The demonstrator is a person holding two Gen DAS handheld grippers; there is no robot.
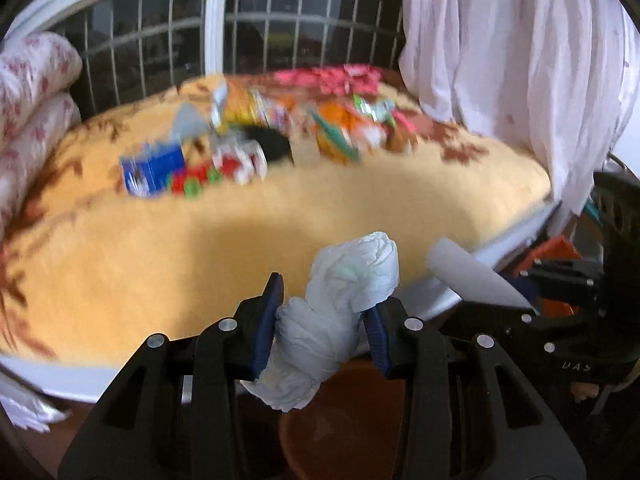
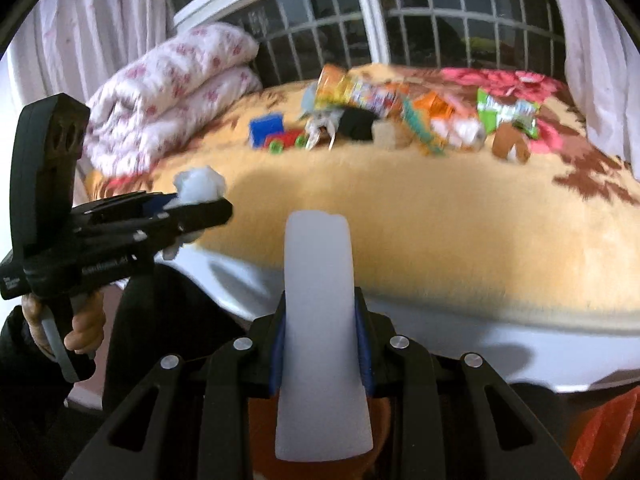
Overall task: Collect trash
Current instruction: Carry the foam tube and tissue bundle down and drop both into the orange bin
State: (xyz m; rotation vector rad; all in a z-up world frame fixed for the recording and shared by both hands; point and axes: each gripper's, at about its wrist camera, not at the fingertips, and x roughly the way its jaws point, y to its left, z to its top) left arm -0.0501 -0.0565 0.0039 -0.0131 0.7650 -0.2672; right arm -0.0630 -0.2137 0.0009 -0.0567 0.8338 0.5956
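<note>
My left gripper (image 1: 322, 320) is shut on a crumpled white tissue wad (image 1: 340, 300), held off the near edge of the bed above a brown round bin (image 1: 340, 432). My right gripper (image 2: 320, 332) is shut on a squashed white plastic cup (image 2: 320, 312); the cup also shows in the left wrist view (image 1: 472, 276). The left gripper with the tissue (image 2: 200, 184) shows at the left of the right wrist view. More trash lies in a pile on the bed: snack wrappers (image 2: 360, 92), a blue box (image 2: 266, 128), a green packet (image 2: 506, 110).
The bed has a yellow leaf-print blanket (image 1: 200, 248) with a white edge (image 2: 440, 332). A folded floral quilt (image 2: 168, 92) lies at the bed's left. A barred window (image 1: 180, 32) is behind, and white curtains (image 1: 520, 60) hang at the sides.
</note>
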